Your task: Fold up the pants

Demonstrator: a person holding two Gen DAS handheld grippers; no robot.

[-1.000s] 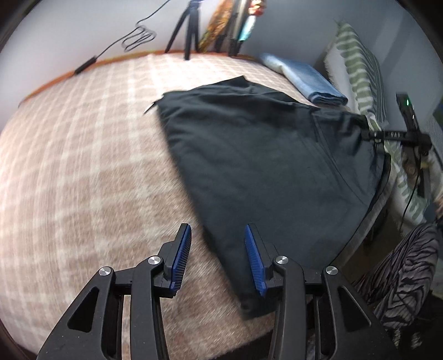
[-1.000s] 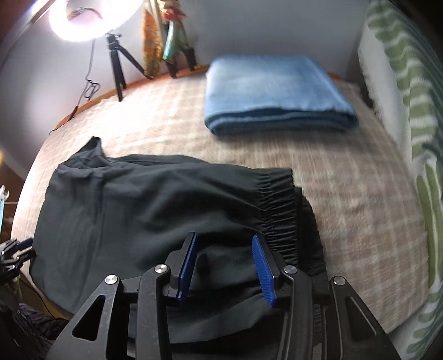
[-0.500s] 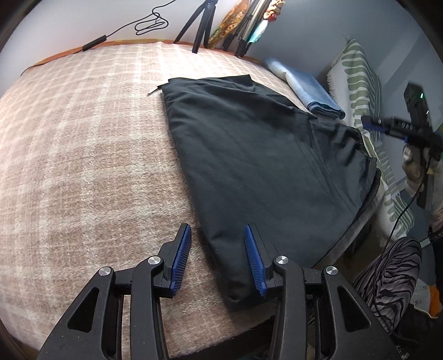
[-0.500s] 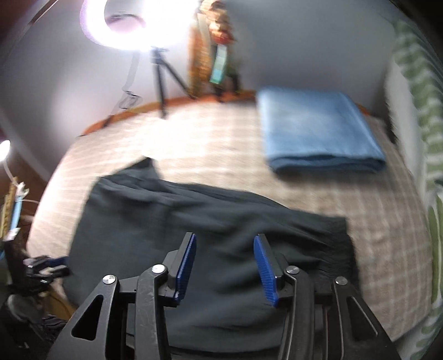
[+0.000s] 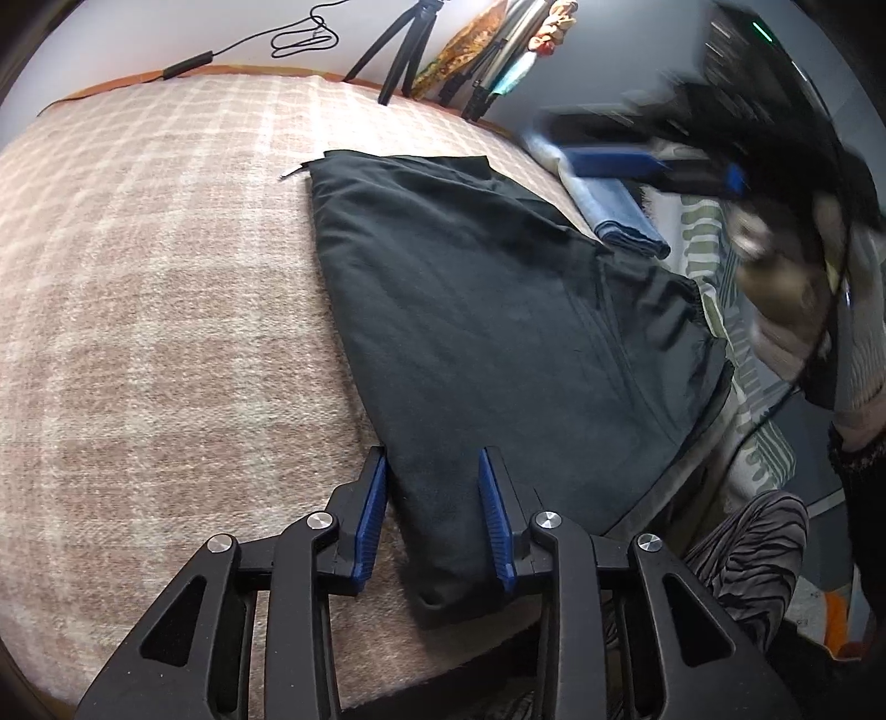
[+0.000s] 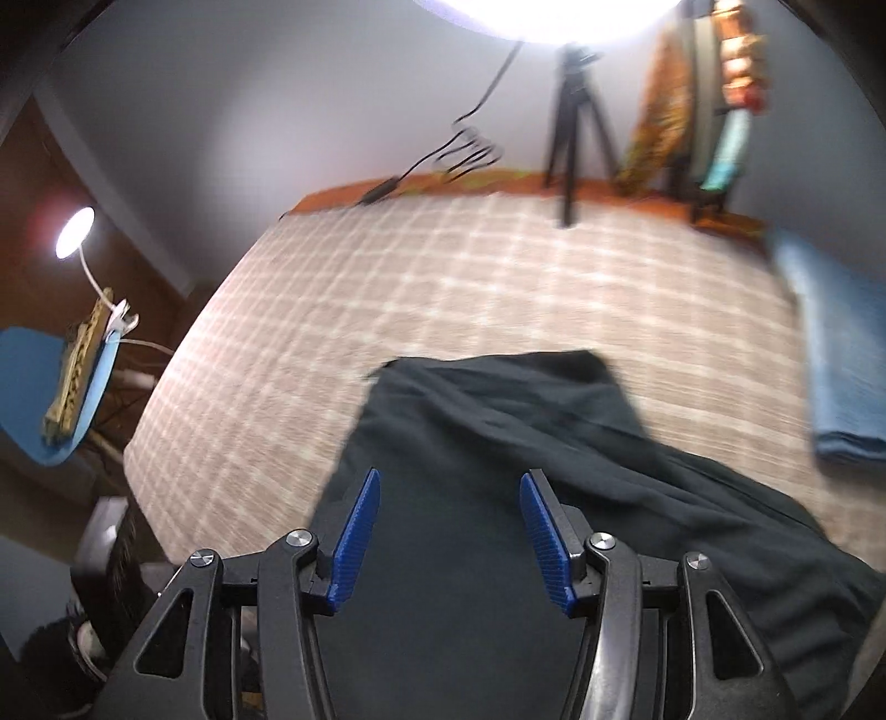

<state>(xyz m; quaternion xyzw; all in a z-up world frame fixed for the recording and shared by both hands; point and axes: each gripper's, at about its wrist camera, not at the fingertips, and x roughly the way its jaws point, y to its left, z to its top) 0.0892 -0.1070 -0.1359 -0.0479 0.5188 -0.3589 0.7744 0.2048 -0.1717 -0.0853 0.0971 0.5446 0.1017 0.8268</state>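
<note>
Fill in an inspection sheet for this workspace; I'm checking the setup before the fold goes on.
Surface: plaid blanket on a bed.
Job's things: black pants lying folded lengthwise, one end near the bed's edge.
Clutter: folded blue cloth beside the pants.
Grippers: left tool closing around the pants' end, pads not pressing yet; right tool opening, empty above the pants.
Cables: black cord on the wall.
Surroundings: tripod, ring light, striped pillow.
</note>
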